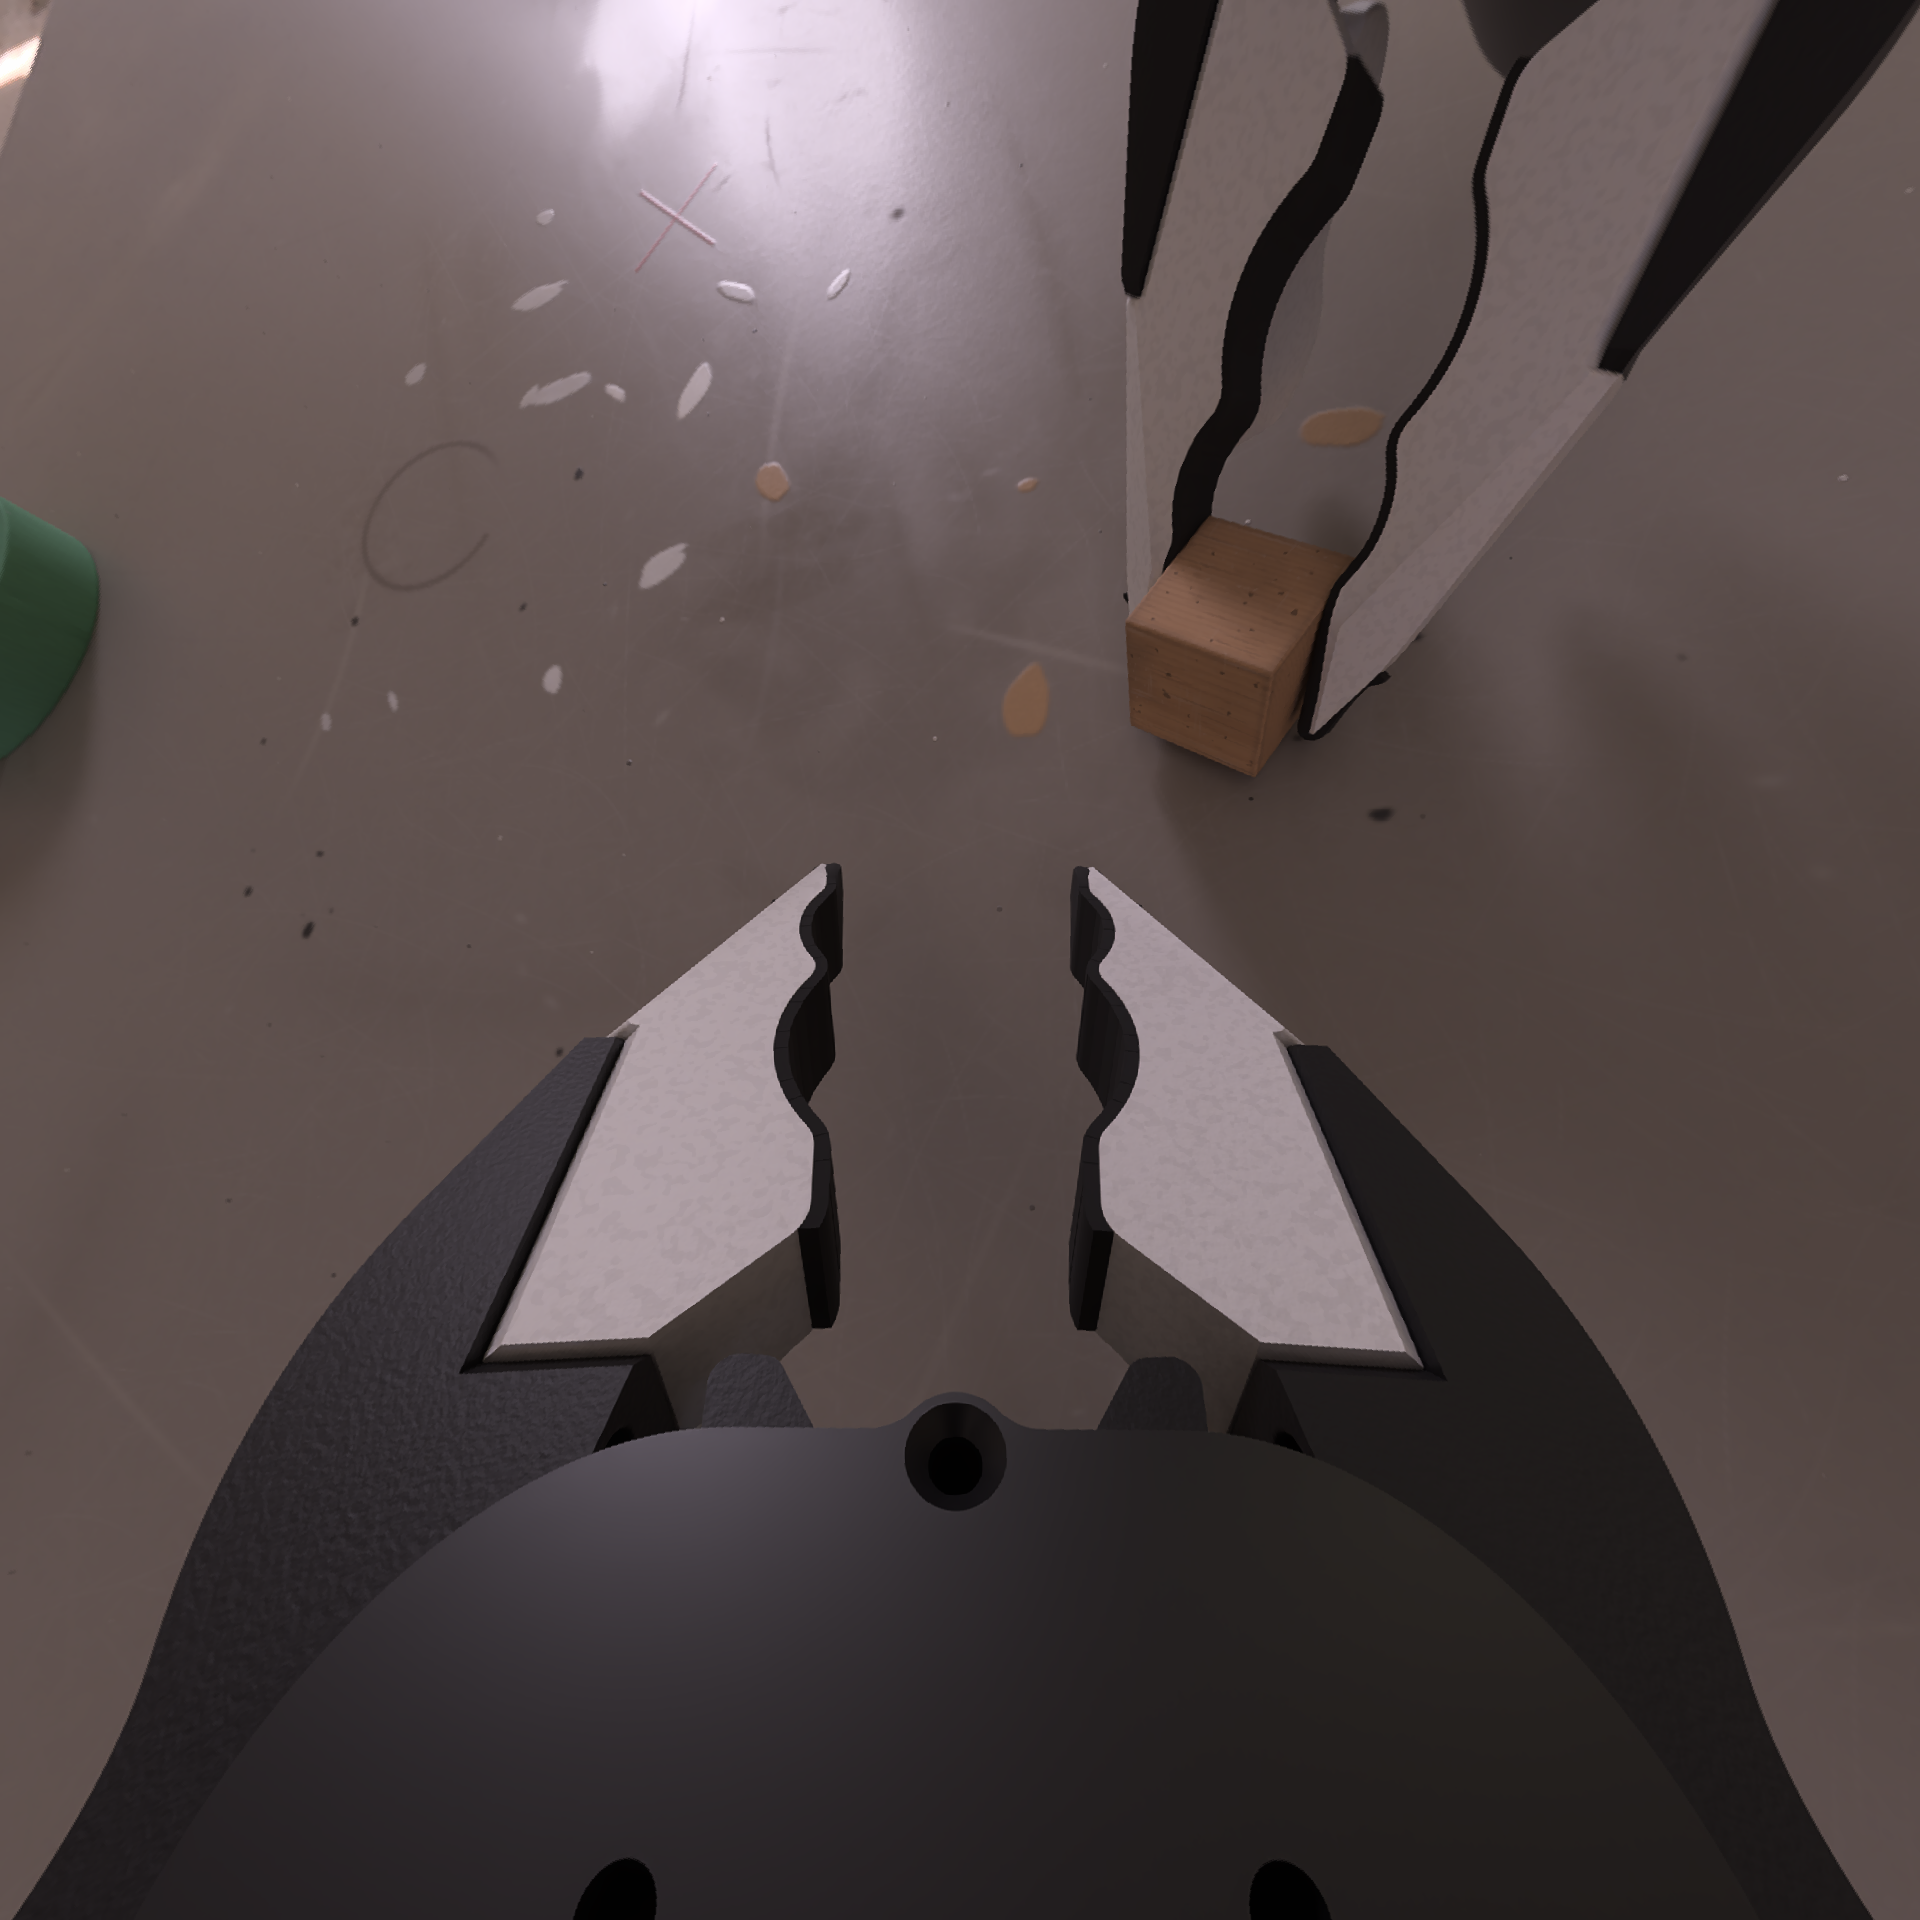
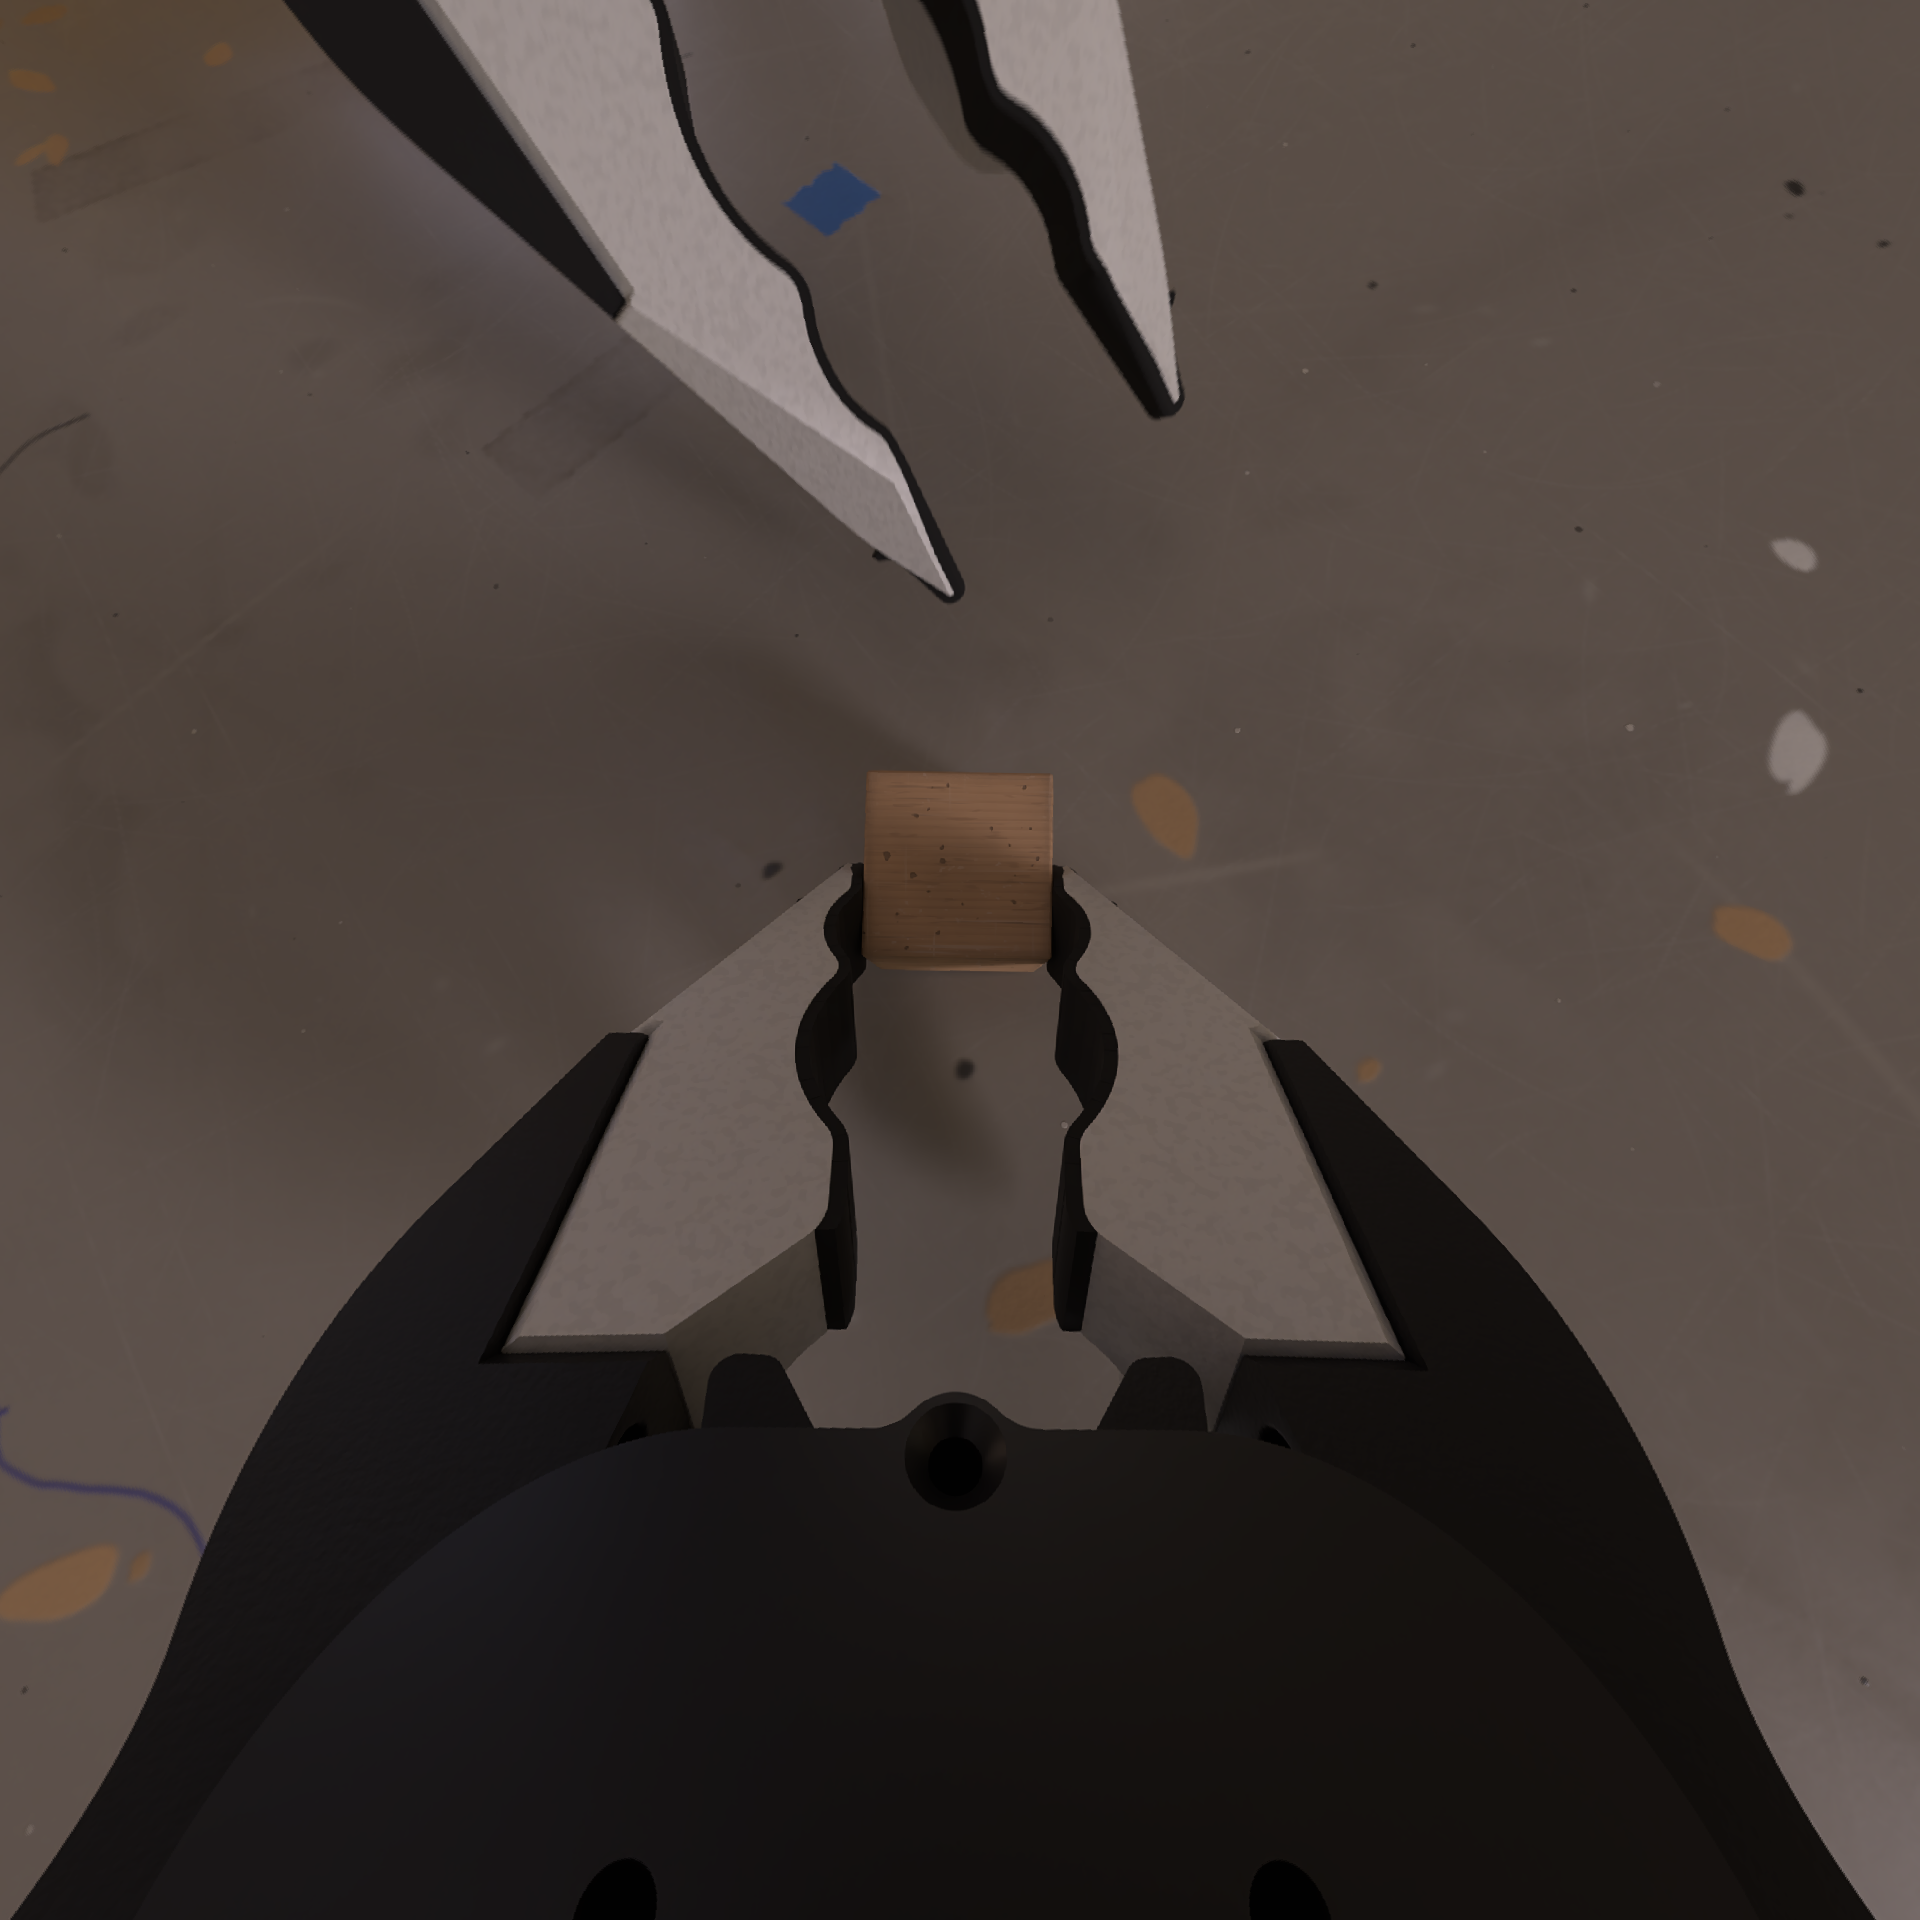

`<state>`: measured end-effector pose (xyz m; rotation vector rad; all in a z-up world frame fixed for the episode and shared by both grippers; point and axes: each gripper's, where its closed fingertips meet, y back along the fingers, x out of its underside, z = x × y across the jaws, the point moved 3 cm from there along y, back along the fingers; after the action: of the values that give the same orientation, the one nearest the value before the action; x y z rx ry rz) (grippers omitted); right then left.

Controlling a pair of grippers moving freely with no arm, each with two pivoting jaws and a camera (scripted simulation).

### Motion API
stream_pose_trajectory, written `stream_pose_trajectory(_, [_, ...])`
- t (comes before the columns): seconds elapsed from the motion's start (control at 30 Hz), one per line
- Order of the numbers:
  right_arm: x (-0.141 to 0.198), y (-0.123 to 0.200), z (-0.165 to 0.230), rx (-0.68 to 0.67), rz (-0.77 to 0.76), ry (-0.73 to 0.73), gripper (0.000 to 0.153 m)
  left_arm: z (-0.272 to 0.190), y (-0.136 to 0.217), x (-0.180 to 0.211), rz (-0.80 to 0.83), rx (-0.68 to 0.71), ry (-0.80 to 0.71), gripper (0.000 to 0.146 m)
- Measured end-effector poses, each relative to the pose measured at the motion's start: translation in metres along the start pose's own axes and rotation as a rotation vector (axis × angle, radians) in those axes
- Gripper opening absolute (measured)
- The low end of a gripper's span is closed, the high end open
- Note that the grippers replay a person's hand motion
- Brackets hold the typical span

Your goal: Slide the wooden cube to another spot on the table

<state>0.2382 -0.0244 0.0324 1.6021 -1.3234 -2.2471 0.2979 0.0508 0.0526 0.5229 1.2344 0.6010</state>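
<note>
The wooden cube (image 2: 956, 873) rests on the grey table (image 2: 416, 727), pinched between the tips of my right gripper (image 2: 956, 909), which is shut on its two sides. In the left wrist view the cube (image 1: 1216, 675) sits at the upper right, with the right gripper (image 1: 1236, 623) reaching down onto it from the top. My left gripper (image 1: 956, 883) is open and empty, a short way from the cube and above the table. It also shows in the right wrist view (image 2: 1055, 499), beyond the cube.
A green object (image 1: 36, 623) stands at the left edge of the left wrist view. The table carries white and orange paint spots (image 1: 561, 390), scratches and a blue patch (image 2: 831, 197).
</note>
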Motion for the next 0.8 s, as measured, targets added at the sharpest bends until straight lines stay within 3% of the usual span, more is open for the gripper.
stream_pose_trajectory(0.23, [0.0, 0.0, 0.0, -0.043, 0.007, 0.01, 0.034, 0.002, -0.008, -0.004, 0.029, 0.087, -0.055, 0.05])
stream_pose_trajectory(0.8, [-0.002, -0.002, 0.005, -0.152, 0.023, 0.046, 0.034, -0.004, -0.007, -0.008, -0.003, 0.234, -0.108, 0.049])
